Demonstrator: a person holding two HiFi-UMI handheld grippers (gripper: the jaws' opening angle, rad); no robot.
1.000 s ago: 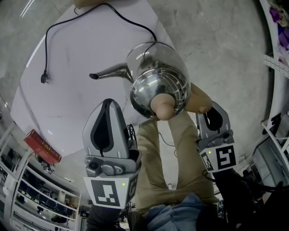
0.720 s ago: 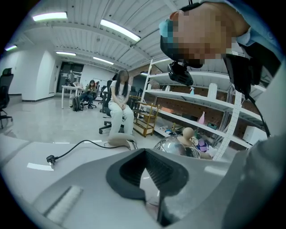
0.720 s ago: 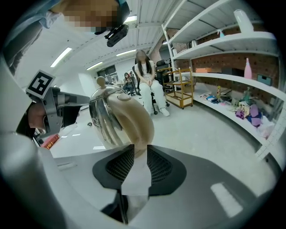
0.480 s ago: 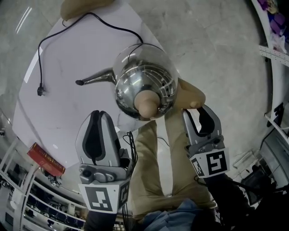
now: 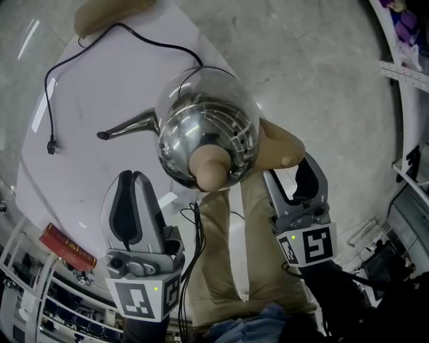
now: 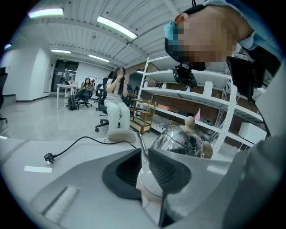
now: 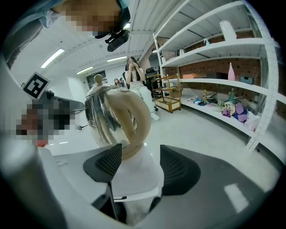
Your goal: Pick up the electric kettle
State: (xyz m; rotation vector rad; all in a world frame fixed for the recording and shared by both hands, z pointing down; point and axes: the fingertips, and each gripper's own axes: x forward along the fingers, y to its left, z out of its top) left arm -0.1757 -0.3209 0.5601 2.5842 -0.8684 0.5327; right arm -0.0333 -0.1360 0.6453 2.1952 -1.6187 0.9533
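The electric kettle (image 5: 201,134), a shiny steel body with a long spout (image 5: 127,125), a beige knob (image 5: 209,171) and a beige loop handle (image 5: 281,144), stands at the near corner of the white table (image 5: 100,80). My right gripper (image 5: 288,169) is just behind the handle. Its jaws have just been opening and now stand open. In the right gripper view the handle's (image 7: 134,120) lower end sits between the pads without touching them, at my right gripper (image 7: 139,154). My left gripper (image 5: 131,175) hovers near the kettle's left side, fingertips together and empty. It points at the kettle (image 6: 181,141).
A black power cord (image 5: 80,53) with its plug (image 5: 51,145) trails over the table's left half. A beige object (image 5: 107,13) lies at the far edge. A red box (image 5: 65,244) sits on low shelving at left. White shelves (image 7: 214,53) stand to the right.
The right gripper's jaws have spread apart from the kettle's handle. The kettle has kept its place on the table while the head view drifted. Both grippers sit lower in the picture.
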